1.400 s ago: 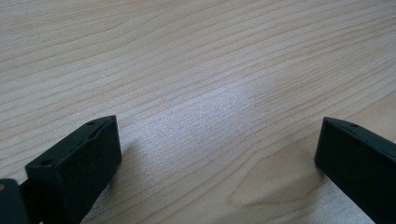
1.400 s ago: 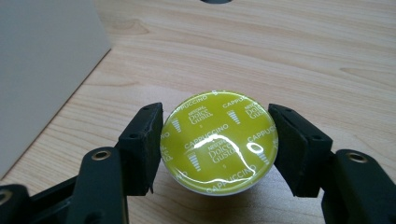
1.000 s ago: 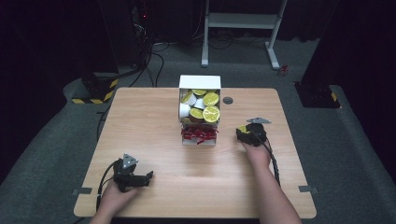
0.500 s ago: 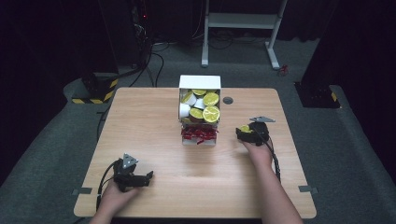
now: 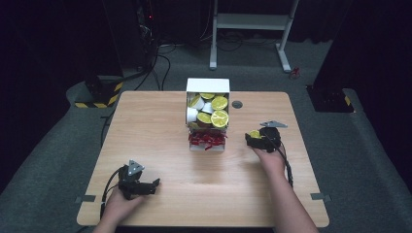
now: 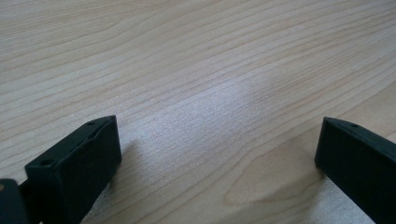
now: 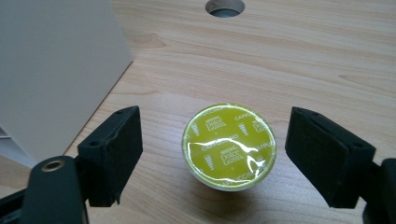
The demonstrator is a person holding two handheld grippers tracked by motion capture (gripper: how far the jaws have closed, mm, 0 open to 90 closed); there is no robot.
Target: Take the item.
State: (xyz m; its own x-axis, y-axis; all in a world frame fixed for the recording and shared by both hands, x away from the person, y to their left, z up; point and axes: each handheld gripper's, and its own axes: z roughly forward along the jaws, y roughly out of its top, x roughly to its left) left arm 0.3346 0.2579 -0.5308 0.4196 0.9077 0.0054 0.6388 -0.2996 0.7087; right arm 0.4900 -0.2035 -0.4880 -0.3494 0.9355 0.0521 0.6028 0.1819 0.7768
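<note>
A coffee capsule point(image 7: 228, 146) with a yellow-green foil lid stands on the wooden table between the jaws of my right gripper point(image 7: 215, 154), which is open and clear of it on both sides. In the high view that capsule point(image 5: 254, 134) lies at the tip of the right gripper point(image 5: 252, 140), right of the white box point(image 5: 208, 86). The box holds several capsules point(image 5: 219, 118) with the same lids, and red packets point(image 5: 207, 139) lie at its front. My left gripper point(image 5: 154, 185) rests open near the front left of the table, nothing between its fingers point(image 6: 79, 163).
The white box's side wall point(image 7: 51, 70) stands close to the left of the right gripper. A round cable hole point(image 5: 237, 104) is set in the table behind the capsule. A white stand point(image 5: 252, 22) and cables are on the floor beyond the table.
The right gripper has shifted slightly with the capsule at its tip. The left gripper has stayed in place.
</note>
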